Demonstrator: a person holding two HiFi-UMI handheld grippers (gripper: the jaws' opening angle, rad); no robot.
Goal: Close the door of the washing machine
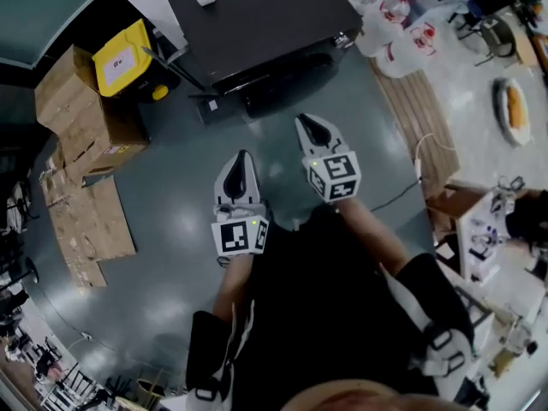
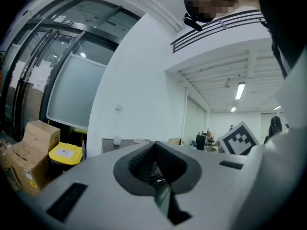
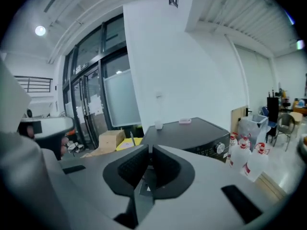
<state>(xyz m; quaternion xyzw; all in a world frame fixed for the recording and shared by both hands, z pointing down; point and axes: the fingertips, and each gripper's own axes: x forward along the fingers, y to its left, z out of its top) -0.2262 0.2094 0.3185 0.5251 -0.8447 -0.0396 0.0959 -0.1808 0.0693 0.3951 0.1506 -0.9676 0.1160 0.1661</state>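
- The black box-shaped washing machine stands on the grey floor in front of the person, well apart from both tools. Its front faces them, and this is surely why they stand here
- From above, its front is seen very steeply and stays dark, so I cannot tell if the round door is fully latched. It does not hang out over the floor
- The brown cardboard boxes and the yellow-lidded bin are pushed to the left of the machine, I think to keep the way free
- The white plastic jugs with red labels stand in a group at its right; some are cut off at the edge of the head view
- The right gripper is lifted and points at the machine. Its jaws are drawn nearly together with only a thin slit, and nothing is between them
- The left gripper is held lower and nearer to the body, jaws pressed together and empty, so it seems only to wait
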